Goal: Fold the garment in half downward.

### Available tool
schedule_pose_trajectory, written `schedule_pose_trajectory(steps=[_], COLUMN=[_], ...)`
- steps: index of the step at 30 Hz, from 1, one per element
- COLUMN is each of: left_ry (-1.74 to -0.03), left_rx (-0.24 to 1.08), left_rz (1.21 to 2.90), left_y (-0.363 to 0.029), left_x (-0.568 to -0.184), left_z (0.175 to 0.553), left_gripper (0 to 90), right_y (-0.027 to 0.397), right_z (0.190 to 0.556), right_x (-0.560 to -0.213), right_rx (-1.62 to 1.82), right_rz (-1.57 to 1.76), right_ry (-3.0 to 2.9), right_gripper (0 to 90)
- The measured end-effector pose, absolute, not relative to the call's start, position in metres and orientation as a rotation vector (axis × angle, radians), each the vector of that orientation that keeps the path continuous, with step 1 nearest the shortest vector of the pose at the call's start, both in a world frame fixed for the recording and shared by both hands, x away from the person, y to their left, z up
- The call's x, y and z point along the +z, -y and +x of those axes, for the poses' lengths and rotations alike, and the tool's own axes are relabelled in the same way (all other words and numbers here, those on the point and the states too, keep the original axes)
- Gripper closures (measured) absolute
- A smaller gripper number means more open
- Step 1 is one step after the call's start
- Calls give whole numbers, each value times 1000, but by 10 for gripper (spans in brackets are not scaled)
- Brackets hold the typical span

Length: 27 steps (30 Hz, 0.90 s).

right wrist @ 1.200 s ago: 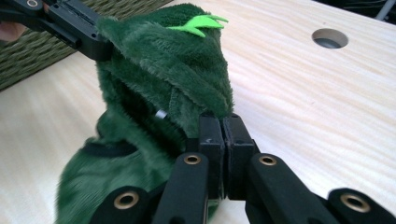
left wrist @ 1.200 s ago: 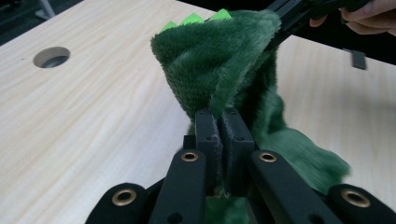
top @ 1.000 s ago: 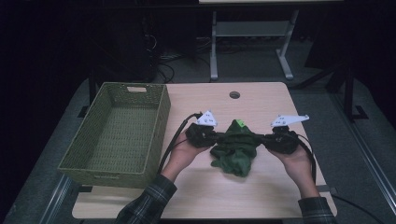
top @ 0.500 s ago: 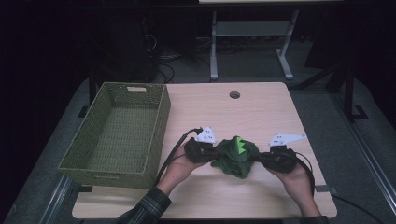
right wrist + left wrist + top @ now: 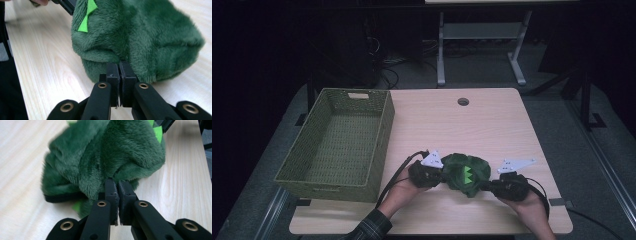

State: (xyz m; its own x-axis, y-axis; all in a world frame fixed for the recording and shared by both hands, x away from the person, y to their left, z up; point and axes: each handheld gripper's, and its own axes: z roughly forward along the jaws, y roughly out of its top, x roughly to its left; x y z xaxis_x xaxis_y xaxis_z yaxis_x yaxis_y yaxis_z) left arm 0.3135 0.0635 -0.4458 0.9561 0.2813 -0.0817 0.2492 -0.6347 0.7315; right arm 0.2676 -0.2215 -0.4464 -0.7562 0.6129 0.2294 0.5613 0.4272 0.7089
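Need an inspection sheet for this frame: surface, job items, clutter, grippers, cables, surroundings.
Surface: light wooden table, a round hole near its far edge.
Job's things: green plush garment with bright green triangles, bunched on the table near the front edge between the two grippers.
Clutter: green woven basket at the table's left, nothing seen inside.
Grippers: left gripper shut on a fold of the plush; right gripper shut on its opposite side.
Cables: a black cable trails from the left gripper along the basket's side; another loops behind the right gripper.
Surroundings: dark room, grey metal stand and loose wires on the floor beyond the table.
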Motion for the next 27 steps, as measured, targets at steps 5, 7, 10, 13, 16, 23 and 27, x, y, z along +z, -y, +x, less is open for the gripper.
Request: schedule_pose_trajectory(steps=[5, 7, 10, 13, 16, 23, 27], left_ry=[-371, -362, -371, -372, -375, -379, -370], left_rx=[27, 40, 40, 43, 64, 59, 59], left_rz=[2320, 2339, 2331, 2333, 2316, 2284, 2277], left_y=[-61, -58, -57, -59, -64, -78, -84], left_x=[-459, -462, -464, -460, -453, -435, -427], left_z=[313, 313, 312, 310, 307, 298, 292], left_gripper=[875, 875, 866, 805, 713, 675, 658], right_y=[218, 215, 209, 208, 214, 228, 233], right_z=[266, 266, 267, 266, 261, 250, 249], right_x=[-456, -460, -464, -462, -456, -436, -426], right_rx=[1214, 1180, 1115, 1129, 1205, 1291, 1319], right_rz=[1076, 1064, 1040, 1048, 1052, 1004, 996], right_ry=[-2647, -2665, -2679, -2668, -2628, -2578, -2549], right_gripper=[875, 875, 870, 802, 714, 692, 733])
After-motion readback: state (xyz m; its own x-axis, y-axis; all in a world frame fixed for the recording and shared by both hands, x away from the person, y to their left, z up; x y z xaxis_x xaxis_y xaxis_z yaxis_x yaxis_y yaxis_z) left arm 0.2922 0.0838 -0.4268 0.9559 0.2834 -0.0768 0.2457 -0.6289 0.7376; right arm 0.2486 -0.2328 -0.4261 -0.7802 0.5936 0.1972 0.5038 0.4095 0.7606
